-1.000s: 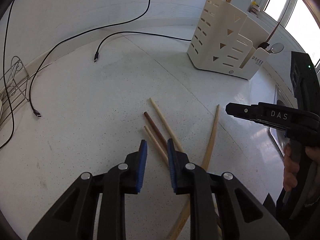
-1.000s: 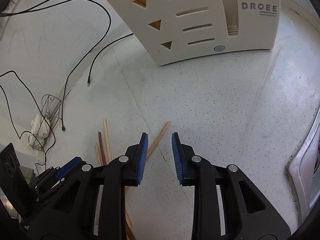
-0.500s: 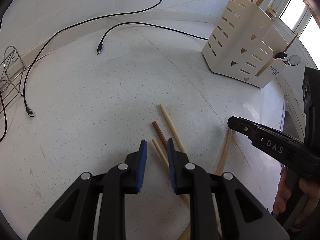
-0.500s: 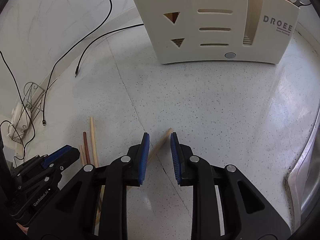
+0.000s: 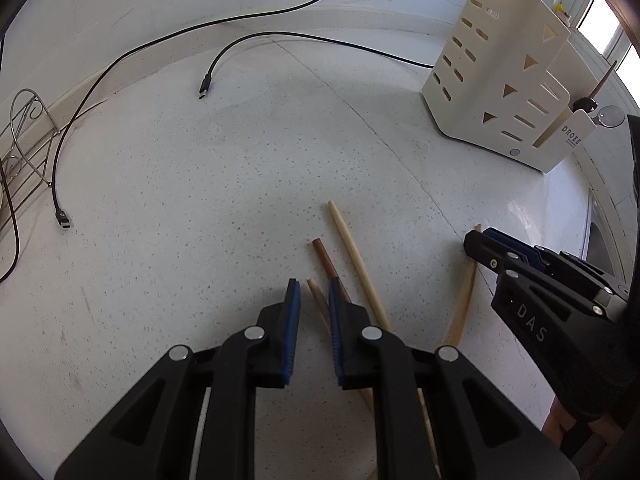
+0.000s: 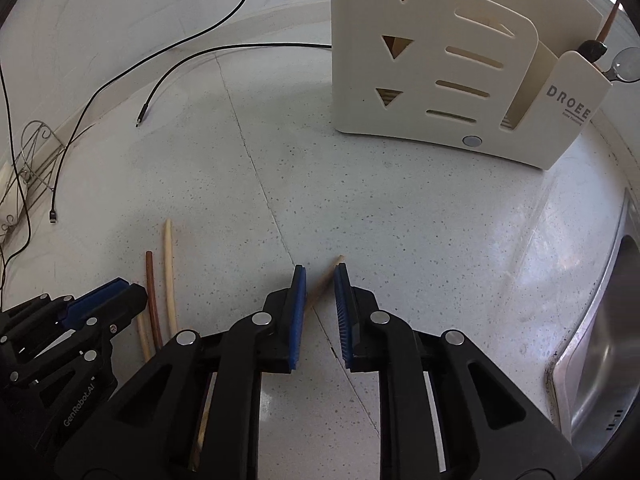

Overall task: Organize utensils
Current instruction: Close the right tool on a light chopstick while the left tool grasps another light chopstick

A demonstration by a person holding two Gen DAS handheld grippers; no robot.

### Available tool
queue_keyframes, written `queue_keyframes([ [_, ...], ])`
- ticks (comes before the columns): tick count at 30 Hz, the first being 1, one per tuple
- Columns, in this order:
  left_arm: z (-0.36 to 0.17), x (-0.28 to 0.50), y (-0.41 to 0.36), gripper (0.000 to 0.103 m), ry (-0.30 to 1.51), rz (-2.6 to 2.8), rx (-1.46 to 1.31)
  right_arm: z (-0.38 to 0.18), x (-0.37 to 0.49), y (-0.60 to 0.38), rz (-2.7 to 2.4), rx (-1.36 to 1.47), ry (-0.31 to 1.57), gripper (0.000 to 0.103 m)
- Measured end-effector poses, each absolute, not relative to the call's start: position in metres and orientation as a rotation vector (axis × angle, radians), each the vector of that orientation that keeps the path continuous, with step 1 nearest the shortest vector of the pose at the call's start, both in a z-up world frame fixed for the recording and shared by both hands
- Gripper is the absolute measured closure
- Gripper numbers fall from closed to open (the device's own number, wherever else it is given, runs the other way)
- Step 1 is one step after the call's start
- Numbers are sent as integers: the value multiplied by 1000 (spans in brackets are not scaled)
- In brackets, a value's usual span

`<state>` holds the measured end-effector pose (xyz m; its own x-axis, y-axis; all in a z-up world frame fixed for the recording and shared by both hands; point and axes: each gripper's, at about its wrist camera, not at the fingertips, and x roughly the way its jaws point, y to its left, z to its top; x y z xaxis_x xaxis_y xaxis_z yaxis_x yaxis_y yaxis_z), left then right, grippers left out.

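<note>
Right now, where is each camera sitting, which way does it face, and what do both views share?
Left wrist: on the left gripper, looking down its open fingers at chopsticks; the right gripper shows at right.
Right wrist: on the right gripper, open around one chopstick, facing the utensil holder; the left gripper shows lower left.
Shared: chopsticks, holder, black cables, counter.

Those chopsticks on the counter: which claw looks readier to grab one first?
Probably the left claw. Its open blue pads already straddle the tip of a pale chopstick. The right claw, also open, has a tan chopstick crossing its gap at a slant, so both are close.
</note>
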<state>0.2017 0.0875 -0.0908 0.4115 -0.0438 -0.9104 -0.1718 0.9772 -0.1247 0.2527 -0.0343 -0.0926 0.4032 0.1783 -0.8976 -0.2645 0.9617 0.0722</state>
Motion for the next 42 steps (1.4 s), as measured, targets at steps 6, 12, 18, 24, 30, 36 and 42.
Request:
queue_keyframes([
  [6, -91, 201, 85, 94, 1135, 103, -203, -93, 252, -35, 277, -98, 1106, 91],
  [12, -91, 202, 87, 97, 1119, 125, -214, -94, 251, -45, 257, -55, 1105, 99],
  [18, -91, 204, 99, 99, 1098, 96, -293, -95, 257, -62, 292, 66, 1110, 99],
  [24, -85, 194, 114, 99, 1052, 68, -353, -92, 262, -88, 386, 235, 1096, 99],
  [30, -60, 180, 118, 99, 969, 35, -378, -68, 250, -104, 471, 290, 969, 99],
  [36, -12, 156, 115, 100, 815, -28, -359, -28, 228, -121, 558, 338, 825, 99],
  [42, 27, 132, 106, 100, 715, -66, -337, 9, 201, -137, 634, 349, 715, 99],
])
